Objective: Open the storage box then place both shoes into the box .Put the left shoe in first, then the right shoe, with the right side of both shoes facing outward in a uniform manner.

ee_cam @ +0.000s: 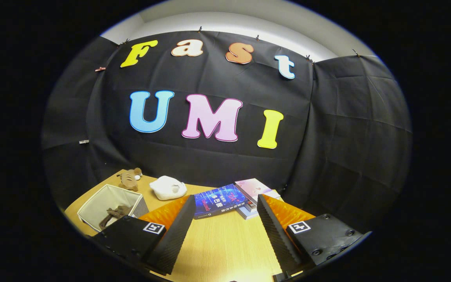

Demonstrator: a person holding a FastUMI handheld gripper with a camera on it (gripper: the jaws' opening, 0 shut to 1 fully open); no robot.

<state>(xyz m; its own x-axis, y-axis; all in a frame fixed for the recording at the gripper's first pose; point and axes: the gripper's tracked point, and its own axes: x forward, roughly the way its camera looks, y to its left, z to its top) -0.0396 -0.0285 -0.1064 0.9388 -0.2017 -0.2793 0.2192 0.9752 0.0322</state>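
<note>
My gripper (225, 231) hangs above the wooden table (225, 243), tilted upward, fingers spread with nothing between them. Bare tabletop lies between the fingers. Just beyond them sit stacked books (229, 199). Left of the fingers stands an open fabric box (108, 203), contents dim. Farther back lie a white object (168, 187) and a plush toy (130, 178) near the table's far edge.

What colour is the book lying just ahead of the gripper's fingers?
Blue, seen in the gripper view: the book lies on the wooden table, beyond the open gripper.
</note>
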